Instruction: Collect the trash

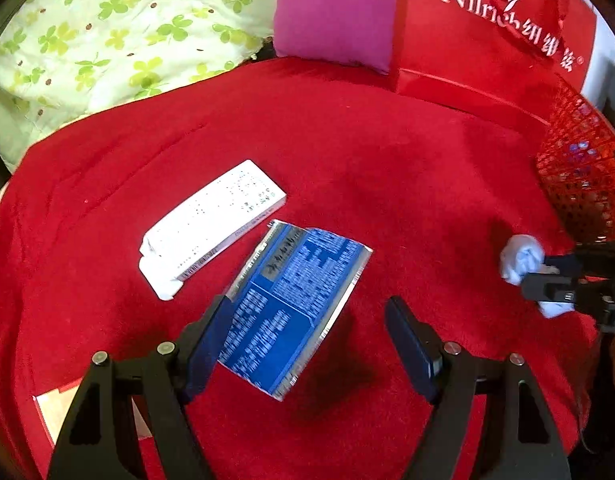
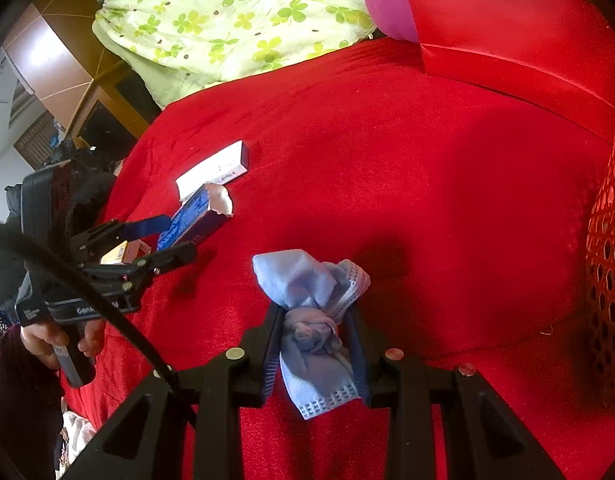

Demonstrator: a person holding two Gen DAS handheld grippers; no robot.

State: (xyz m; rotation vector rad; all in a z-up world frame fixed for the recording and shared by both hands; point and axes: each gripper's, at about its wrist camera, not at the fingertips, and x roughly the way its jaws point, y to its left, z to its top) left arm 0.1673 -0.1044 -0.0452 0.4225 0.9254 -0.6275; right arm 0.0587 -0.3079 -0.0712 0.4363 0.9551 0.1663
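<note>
Left tongs (image 1: 307,344) are spread wide and angled down over the red blanket (image 1: 387,168), and the blue box (image 1: 295,308) sits right between the two pads. Its near left edge runs along the left pad; whether it touches is hard to say. The right pad stands clear of it, so nothing is pinched here. Just beyond the blue box, up and to the left of these tongs, lies the white box (image 1: 211,228), flat on the blanket with its near end flap torn open.

Over on the other side, the right tongs (image 2: 313,344) are pressed in tight on a crumpled blue face mask (image 2: 311,312), the wad squeezed between both pads with its pleated edges spilling out front and back. From the left camera the mask shows as a pale lump at those tongs' tips.

To the right of the right tongs stands a red mesh basket (image 2: 607,280). Far ahead of both tongs sit a green clover quilt (image 1: 119,32), a pink pillow (image 1: 335,8) and a red bag (image 1: 487,48).
</note>
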